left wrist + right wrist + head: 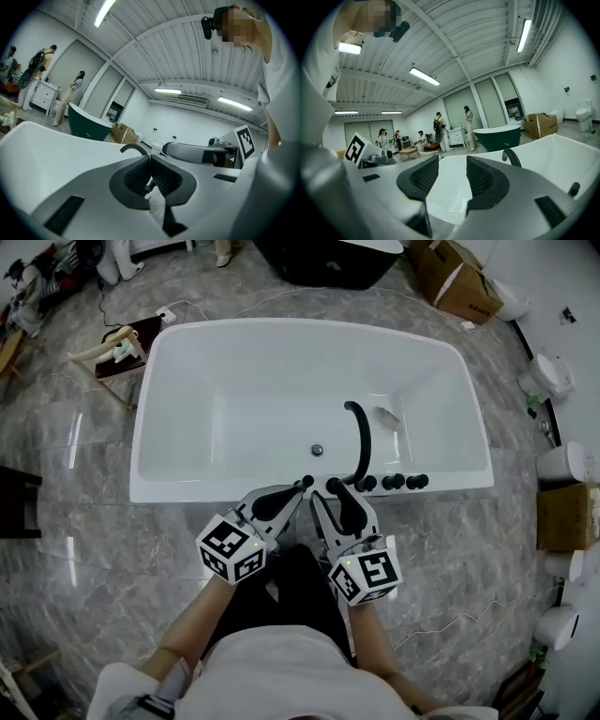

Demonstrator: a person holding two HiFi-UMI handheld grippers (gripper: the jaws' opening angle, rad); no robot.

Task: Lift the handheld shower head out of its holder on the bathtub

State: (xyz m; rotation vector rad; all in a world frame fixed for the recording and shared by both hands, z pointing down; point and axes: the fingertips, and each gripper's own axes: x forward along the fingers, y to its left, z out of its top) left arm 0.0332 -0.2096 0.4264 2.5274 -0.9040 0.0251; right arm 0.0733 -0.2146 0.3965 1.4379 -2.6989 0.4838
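Note:
The white bathtub (187,488) lies in front of me. On its near rim a black curved spout (357,440) rises beside a row of black fittings (393,482). I cannot tell which of them is the handheld shower head. My left gripper (306,484) is shut with nothing in it, its tips at the rim just left of the spout. Beside it my right gripper (328,489) stands open and empty, close to the spout's foot. In the left gripper view the left gripper's (150,173) pads meet. In the right gripper view the right gripper (452,176) gapes towards the tub, with the spout (511,157) to its right.
Cardboard boxes (457,276) stand at the back right, and white toilets (560,465) line the right wall. A wooden stool (117,357) sits left of the tub, a dark tub (328,263) behind it. Several people (440,129) stand far off. The floor is grey marble.

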